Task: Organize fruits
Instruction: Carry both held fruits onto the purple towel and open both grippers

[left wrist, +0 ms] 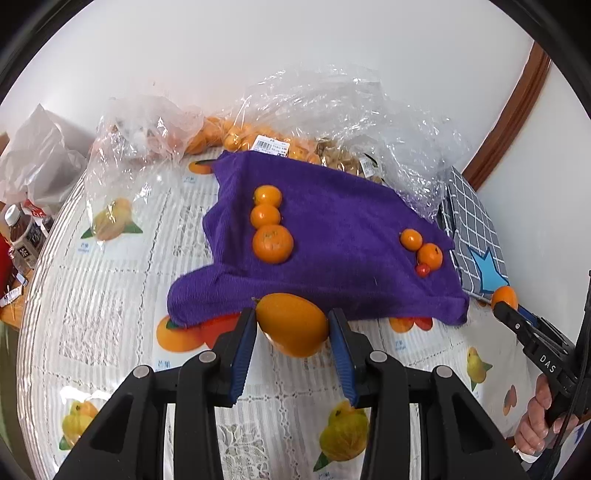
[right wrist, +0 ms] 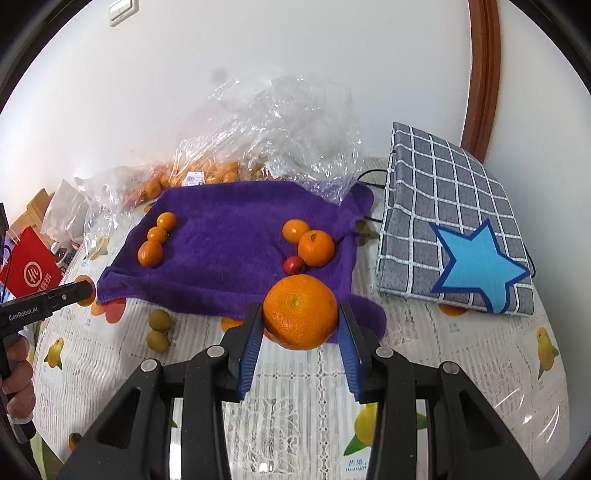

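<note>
Between my left tongs sits a gripped mango; my right tongs clamp a mandarin, near its row just beyond.

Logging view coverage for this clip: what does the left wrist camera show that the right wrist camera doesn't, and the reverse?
Left wrist only: the left gripper shut on an elongated orange fruit, and a tea bottle at the far left.
Right wrist only: the right gripper shut on a round orange, a red bag, and a wall switch.
Both: the purple towel carrying two fruit groups, and the checked cloth.
</note>
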Demonstrator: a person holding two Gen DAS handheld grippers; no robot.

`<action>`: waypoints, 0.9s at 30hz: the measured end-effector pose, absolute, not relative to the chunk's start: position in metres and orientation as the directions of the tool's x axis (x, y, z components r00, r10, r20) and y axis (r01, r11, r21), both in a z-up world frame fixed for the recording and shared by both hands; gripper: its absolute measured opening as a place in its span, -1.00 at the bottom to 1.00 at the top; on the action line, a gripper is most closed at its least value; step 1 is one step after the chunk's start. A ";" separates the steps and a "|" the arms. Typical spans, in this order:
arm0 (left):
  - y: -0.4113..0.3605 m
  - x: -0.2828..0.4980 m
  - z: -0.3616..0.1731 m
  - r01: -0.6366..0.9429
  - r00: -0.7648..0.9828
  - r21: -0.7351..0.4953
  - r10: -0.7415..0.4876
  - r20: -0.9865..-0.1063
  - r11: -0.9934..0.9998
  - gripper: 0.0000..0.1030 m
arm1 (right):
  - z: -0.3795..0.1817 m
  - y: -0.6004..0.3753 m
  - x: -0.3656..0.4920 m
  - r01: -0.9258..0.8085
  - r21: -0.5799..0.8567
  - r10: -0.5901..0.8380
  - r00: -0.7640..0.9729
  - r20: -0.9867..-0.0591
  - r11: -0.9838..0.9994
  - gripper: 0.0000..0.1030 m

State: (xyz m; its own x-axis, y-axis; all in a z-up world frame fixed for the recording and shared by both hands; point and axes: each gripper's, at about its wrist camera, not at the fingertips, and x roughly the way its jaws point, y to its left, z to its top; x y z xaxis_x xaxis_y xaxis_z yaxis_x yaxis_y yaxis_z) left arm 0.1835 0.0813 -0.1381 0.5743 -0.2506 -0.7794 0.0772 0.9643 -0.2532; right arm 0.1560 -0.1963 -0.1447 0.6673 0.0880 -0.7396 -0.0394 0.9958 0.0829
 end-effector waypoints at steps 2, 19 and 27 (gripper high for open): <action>0.082 0.188 -0.136 0.076 0.578 -0.256 -0.252 -0.776 0.964 -0.26 | -0.143 -0.195 0.160 -0.039 0.084 0.088 0.669 -0.738 0.996 -0.24; 0.074 0.246 -0.138 0.079 0.572 -0.261 -0.258 -0.779 0.962 -0.26 | -0.169 -0.188 0.213 -0.044 0.081 0.091 0.628 -0.773 0.996 -0.24; 0.047 0.285 -0.149 0.130 0.535 -0.250 -0.280 -0.797 0.960 -0.25 | -0.194 -0.193 0.241 -0.031 0.105 0.104 0.575 -0.812 0.994 -0.24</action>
State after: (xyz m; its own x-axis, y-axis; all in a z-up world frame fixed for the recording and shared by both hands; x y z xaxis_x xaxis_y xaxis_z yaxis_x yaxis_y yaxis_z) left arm 0.2854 0.0465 -0.1493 0.5347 -0.2797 -0.7974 0.1297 0.9596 -0.2497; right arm 0.2407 -0.1933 -0.1938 0.5747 0.1039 -0.8117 -0.0312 0.9940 0.1051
